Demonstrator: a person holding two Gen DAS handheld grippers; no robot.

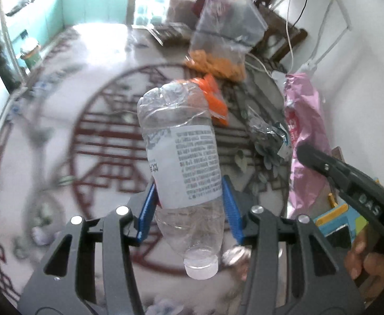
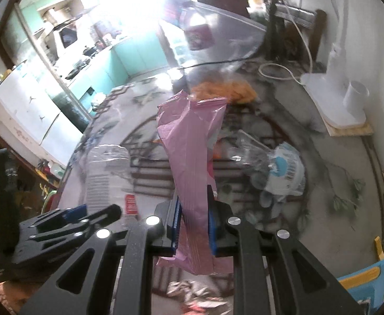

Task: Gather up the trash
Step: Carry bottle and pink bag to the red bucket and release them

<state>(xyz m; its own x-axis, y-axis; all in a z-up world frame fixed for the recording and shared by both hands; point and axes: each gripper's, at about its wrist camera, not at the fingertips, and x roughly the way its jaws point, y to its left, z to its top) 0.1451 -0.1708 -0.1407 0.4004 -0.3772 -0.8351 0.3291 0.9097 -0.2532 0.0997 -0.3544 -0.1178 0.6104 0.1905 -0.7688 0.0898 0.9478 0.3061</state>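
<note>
The left tongs [image 1: 189, 204] are clamped on a clear plastic bottle [image 1: 181, 157], the blue pads pressing its sides at the lower edge of the white label; the bottle hangs cap toward the camera and base pointing away, clear of the counter [image 1: 100, 99]. The right tongs [image 2: 193, 225] are clamped on a pink wrapper [image 2: 192, 157], gripped near its lower end so that most of the film stands up and away from the pads. Both items are lifted above the patterned counter. Still lying on the counter are a crumpled clear bottle [image 2: 273, 168] with a blue-and-white label, just to the right of the wrapper in the right wrist view, and a clear bag [image 1: 223, 39] holding orange pieces, farther back. The held bottle appears empty, so it should be light; its thin wall is dented and will likely buckle under pressure, and the smooth plastic may slip, so the labelled mid-section is the sensible place to hold. The wrapper is limp, nearly weightless film that folds and flaps; a pinch across a doubled or flattened section holds best. The crumpled bottle would be best gripped across its flattened body, where the creases give the pads purchase.
</note>
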